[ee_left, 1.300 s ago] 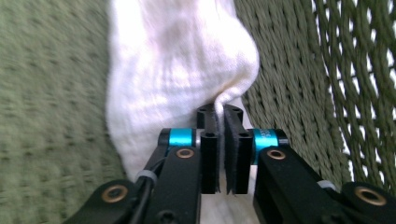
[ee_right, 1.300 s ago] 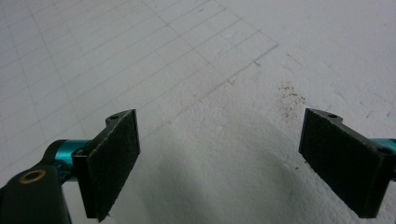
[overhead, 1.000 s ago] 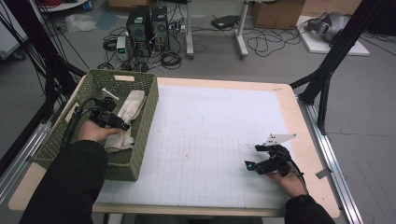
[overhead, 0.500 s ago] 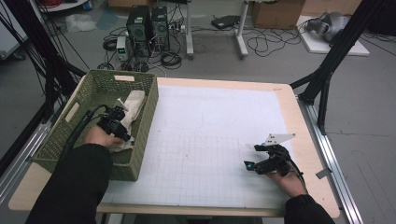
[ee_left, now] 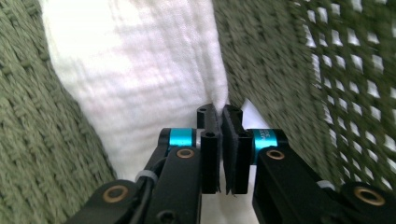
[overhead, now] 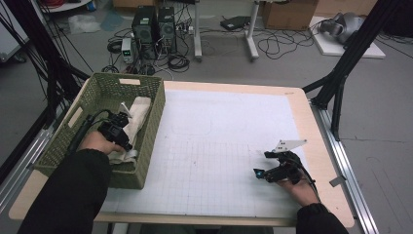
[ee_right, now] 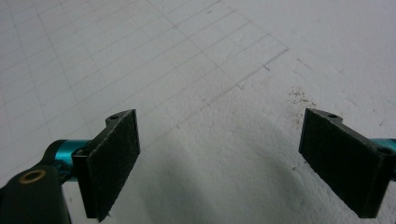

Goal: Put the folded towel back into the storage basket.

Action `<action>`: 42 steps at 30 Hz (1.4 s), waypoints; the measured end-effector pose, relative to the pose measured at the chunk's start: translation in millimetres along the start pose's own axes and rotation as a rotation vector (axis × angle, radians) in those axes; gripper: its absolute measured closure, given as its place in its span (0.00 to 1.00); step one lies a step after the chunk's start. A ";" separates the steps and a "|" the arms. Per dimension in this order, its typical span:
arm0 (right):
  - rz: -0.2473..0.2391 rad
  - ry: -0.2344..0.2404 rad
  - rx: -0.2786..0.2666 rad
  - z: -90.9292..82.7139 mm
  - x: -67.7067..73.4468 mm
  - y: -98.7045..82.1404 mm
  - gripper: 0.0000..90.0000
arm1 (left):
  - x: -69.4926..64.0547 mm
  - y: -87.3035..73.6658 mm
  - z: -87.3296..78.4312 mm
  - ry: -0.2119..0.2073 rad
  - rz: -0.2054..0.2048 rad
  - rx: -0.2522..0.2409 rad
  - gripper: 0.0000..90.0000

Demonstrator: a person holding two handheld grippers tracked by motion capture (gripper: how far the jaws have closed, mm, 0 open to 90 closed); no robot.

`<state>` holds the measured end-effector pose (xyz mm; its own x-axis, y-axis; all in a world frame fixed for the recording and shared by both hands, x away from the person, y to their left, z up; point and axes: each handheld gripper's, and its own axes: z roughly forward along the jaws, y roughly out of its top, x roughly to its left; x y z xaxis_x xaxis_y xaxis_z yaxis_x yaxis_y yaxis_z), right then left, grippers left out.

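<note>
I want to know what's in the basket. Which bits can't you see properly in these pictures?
- Basket floor: in the high view the left hand, the left gripper and the white cloth cover it.
- What lies under the cloth: the cloth hides it in the left gripper view.
- How much cloth the shut jaws pinch: too close and blurred there.
- Right gripper pads: too small in the high view; its own view shows them wide apart over the mat.

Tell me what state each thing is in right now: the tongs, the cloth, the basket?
Left tongs: just closed, pinching a fold of the white cloth.
Right tongs: wide open, nothing between them.
White cloth: crumpled, lying inside the basket.
Green basket: upright on the table's left end.
</note>
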<state>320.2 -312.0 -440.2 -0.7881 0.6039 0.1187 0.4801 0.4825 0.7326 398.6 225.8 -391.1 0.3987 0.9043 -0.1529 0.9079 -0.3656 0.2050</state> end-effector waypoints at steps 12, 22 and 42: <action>0.003 -0.001 -0.013 -1.7 -1.9 0.0 0.13 | 1.9 1.1 4.2 -0.056 -0.007 -0.054 0.93; 0.003 -0.004 -0.014 -2.2 -1.5 0.1 0.13 | 12.1 -3.6 -15.7 -0.082 -0.013 -0.097 0.88; 0.004 -0.020 -0.059 -10.9 0.1 3.0 0.13 | 6.5 -1.1 -9.9 -0.068 -0.039 -0.250 0.79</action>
<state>317.3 -317.4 -430.7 -0.7782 0.6185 0.1085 0.4589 0.4422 0.7706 398.9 234.3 -382.8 0.3793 0.8966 -0.2288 0.8662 -0.2570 0.4286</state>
